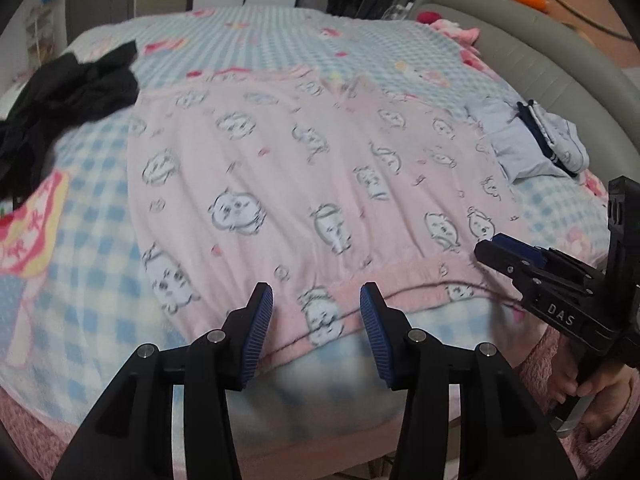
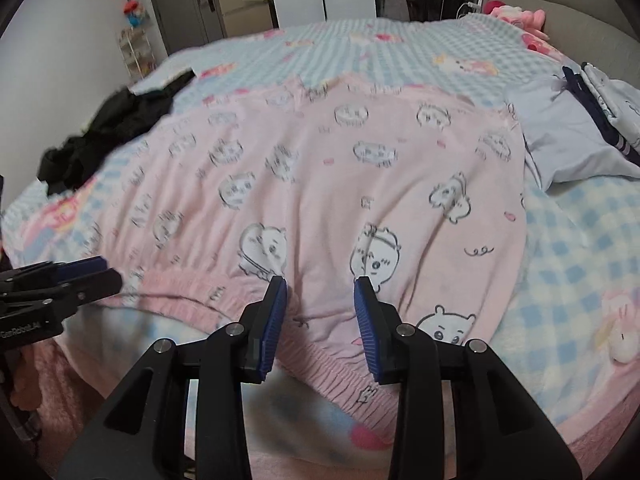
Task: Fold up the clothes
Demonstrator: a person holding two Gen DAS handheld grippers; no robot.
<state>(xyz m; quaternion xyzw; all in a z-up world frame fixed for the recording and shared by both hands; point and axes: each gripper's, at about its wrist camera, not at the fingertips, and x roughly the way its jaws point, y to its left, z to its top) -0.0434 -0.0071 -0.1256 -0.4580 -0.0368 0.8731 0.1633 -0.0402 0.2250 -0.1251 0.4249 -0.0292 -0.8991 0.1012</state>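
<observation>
Pink pajama top (image 1: 304, 184) lying spread flat on checkered bed (image 1: 92, 208); left tongs (image 1: 316, 300) and right tongs (image 2: 320, 292) gaping apart over near hem, gripping nothing.

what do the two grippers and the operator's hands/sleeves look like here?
Both the left gripper and the right gripper are matte black plastic with silver screw heads and ribbed blue pads on the fingers. The right one's side carries white "DAS" lettering. The operator's hand is bare, with a fuzzy pink sleeve.
</observation>
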